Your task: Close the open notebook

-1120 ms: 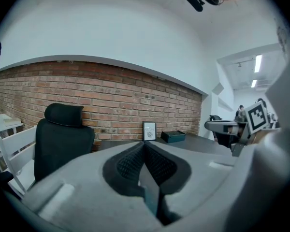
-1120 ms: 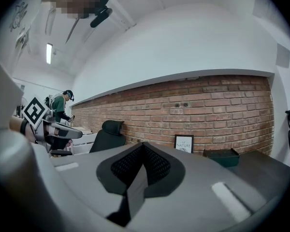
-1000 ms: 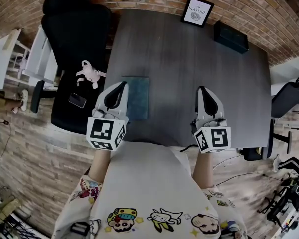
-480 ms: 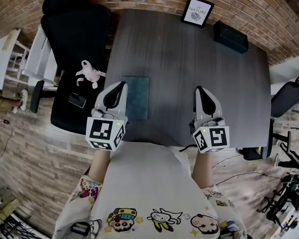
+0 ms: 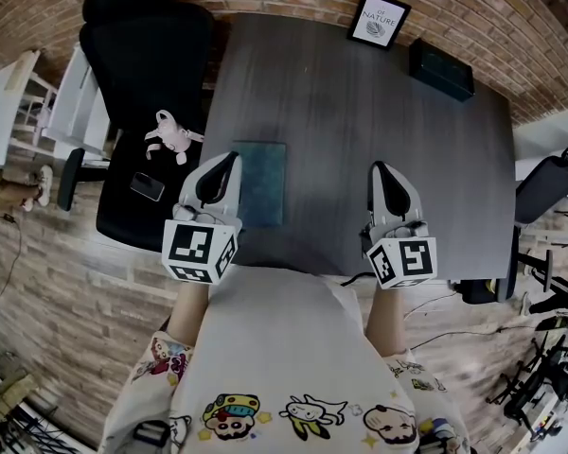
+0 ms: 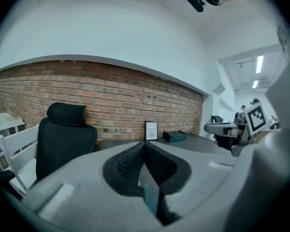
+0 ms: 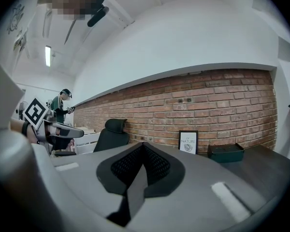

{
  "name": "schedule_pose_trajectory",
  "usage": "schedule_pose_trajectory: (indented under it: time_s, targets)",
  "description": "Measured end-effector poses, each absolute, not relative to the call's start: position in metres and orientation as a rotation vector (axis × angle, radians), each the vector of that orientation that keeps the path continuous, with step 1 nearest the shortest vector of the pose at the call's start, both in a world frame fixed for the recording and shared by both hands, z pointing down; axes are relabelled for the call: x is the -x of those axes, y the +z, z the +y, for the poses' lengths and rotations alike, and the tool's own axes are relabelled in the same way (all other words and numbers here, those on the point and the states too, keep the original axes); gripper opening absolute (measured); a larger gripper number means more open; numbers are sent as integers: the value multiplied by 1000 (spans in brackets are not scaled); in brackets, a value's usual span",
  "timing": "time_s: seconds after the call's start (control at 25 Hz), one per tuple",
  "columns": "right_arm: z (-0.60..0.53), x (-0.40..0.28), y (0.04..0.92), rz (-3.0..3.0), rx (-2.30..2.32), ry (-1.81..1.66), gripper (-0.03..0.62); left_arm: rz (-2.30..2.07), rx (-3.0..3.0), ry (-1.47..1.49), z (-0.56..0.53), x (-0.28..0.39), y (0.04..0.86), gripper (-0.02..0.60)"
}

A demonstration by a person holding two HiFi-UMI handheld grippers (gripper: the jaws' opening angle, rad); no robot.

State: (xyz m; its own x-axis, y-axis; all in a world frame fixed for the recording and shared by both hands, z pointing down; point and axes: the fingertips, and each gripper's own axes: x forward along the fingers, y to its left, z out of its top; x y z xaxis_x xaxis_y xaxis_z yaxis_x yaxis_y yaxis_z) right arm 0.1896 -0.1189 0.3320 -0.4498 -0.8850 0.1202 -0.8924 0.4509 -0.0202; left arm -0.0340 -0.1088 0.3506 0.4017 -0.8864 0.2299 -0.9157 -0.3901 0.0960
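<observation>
A teal notebook (image 5: 262, 183) lies flat on the dark table (image 5: 360, 121) near its front left, its cover down and no pages showing. My left gripper (image 5: 229, 159) hovers just left of the notebook's left edge, jaws pressed together with nothing between them. In the left gripper view its fingertips (image 6: 145, 144) meet, and a teal sliver (image 6: 151, 194) shows low in the gap behind them. My right gripper (image 5: 381, 168) hangs over bare table well to the right of the notebook. Its jaws are shut and empty, and they meet (image 7: 143, 144) in the right gripper view.
A framed print (image 5: 377, 19) and a dark box (image 5: 441, 69) stand at the table's far edge against the brick wall. A black office chair (image 5: 142, 83) at the left carries a plush toy (image 5: 170, 138) and a phone (image 5: 148, 188). Another chair (image 5: 549, 187) is at the right.
</observation>
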Motion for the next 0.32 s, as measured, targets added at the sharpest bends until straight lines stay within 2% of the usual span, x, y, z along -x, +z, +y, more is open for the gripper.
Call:
schedule_pose_trajectory:
  time_s: [0.32]
  targets:
    - [-119,-187,331,-2596,-1590,123,8,-1606,-2443,211,-108,37,352,-2]
